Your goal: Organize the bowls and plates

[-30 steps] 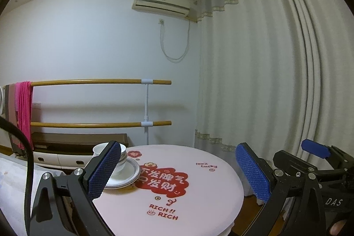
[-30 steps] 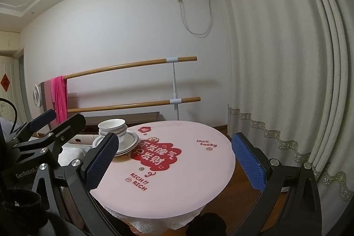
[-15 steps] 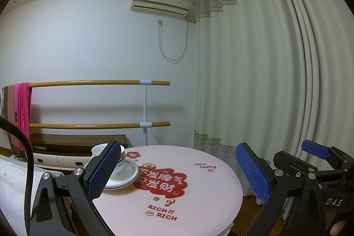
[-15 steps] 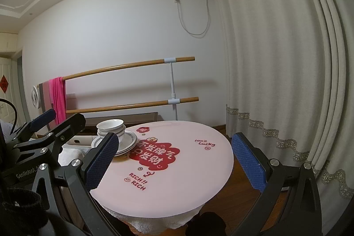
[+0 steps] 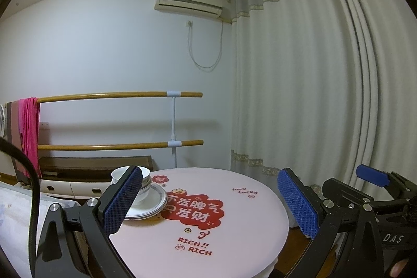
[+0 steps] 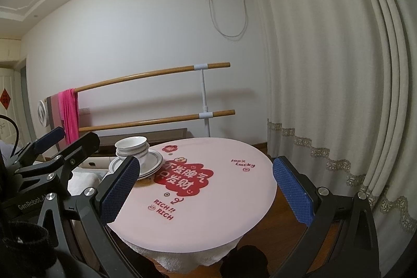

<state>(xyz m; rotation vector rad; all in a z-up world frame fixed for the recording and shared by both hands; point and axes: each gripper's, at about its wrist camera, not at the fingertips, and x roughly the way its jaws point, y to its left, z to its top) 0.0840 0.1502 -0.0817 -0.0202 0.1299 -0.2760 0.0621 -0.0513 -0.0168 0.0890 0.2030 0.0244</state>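
Observation:
White bowls [image 6: 131, 146] are nested in a stack on a pile of white plates [image 6: 153, 160] at the far left of a round pink table [image 6: 213, 202]. In the left wrist view the same bowls [image 5: 146, 180] and plates [image 5: 153, 202] are partly hidden behind a blue finger pad. My left gripper [image 5: 208, 199] hangs open above the near side of the table, well back from the dishes, with nothing between its fingers. My right gripper [image 6: 206, 192] is open and empty too, held back over the near table edge. Each gripper shows at the edge of the other's view.
The table's cloth carries a red printed patch [image 6: 183, 177] in its middle. Behind the table stand two wooden bars [image 6: 156, 119] with a pink towel [image 6: 69, 113], a low cabinet [image 5: 91, 168] and a white wall. Long cream curtains [image 6: 338, 95] fill the right side.
Both views have drifted slightly, so the table and the dishes sit a little lower and farther off. Both grippers stay open and the dishes have not moved.

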